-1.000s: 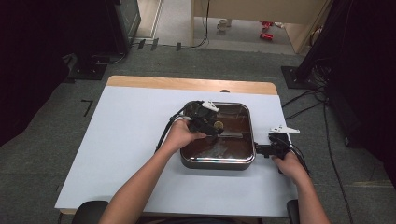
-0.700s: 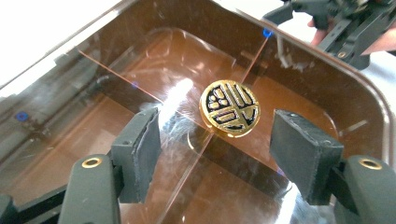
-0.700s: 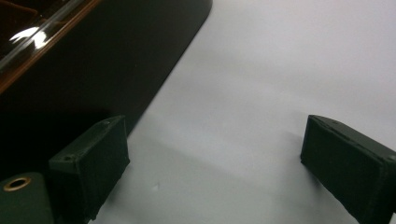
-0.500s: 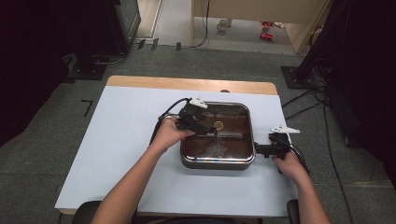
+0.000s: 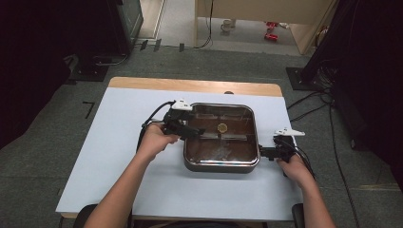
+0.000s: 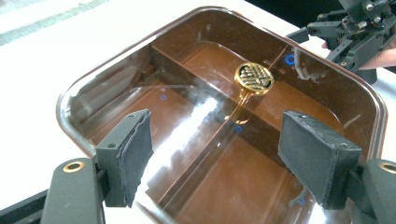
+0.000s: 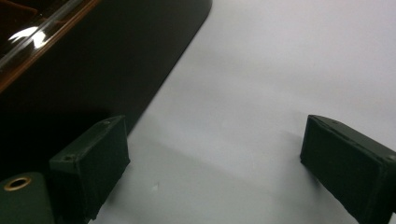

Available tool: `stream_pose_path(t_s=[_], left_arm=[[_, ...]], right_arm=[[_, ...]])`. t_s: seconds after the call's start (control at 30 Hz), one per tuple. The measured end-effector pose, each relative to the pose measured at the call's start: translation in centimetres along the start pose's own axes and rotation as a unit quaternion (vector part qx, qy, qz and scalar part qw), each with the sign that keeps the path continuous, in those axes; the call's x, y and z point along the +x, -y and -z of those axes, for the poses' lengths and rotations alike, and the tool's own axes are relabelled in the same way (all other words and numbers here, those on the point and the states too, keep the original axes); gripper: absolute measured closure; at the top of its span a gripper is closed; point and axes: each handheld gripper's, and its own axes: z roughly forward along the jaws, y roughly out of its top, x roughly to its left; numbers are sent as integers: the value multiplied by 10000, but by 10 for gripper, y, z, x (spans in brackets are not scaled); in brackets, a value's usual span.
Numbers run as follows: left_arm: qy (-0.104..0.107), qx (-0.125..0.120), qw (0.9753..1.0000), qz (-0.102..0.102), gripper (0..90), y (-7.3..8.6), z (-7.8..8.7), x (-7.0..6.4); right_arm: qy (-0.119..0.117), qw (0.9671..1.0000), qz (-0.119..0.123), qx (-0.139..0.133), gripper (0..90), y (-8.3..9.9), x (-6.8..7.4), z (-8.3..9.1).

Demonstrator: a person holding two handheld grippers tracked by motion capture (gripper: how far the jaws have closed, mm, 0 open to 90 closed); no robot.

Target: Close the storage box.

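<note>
A square brown box [image 5: 221,164] with a glossy see-through top and a round gold emblem [image 5: 221,127] sits on the white table. My left gripper [image 5: 192,130] is open at the box's left edge and holds nothing. In the left gripper view its pads [image 6: 133,149] frame the box [image 6: 187,93] and the emblem [image 6: 253,78]. My right gripper [image 5: 263,153] is open beside the box's right side, low over the table. In the right gripper view it [image 7: 215,158] straddles bare table next to the box's dark wall [image 7: 93,70].
The white table top [image 5: 119,156] has a wooden strip [image 5: 190,85] along its far edge. Cables [image 5: 152,118] trail from the left gripper. Dark stands and cables crowd the floor [image 5: 323,104] to the right. The other gripper [image 6: 345,32] shows beyond the box.
My left gripper has drawn back leftward from over the box's middle to its left edge. The right gripper and the box have stayed put.
</note>
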Motion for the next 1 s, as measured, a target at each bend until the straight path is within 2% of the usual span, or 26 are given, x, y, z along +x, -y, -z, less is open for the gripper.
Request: stream_pose_path(t_s=[0.1,0.27,0.43,0.73,0.83,1.0], left_arm=[[-215,-27,9998,3,253,7,11,3],[-299,-144,9993,158,246,15,25,6],[-525,-177,9981,255,238,31,39,11],[-747,-155,9967,285,235,53,46,15],[-895,-112,9955,278,234,65,47,18],[-1084,-225,9934,287,206,79,48,22]], right_arm=[[3,10000,-4,-1,73,0,0,0],[5,10000,2,-1,72,0,0,0],[4,10000,2,0,73,0,0,0],[4,10000,1,1,73,0,0,0],[4,10000,-4,2,73,0,0,0],[3,10000,-4,1,73,0,0,0]])
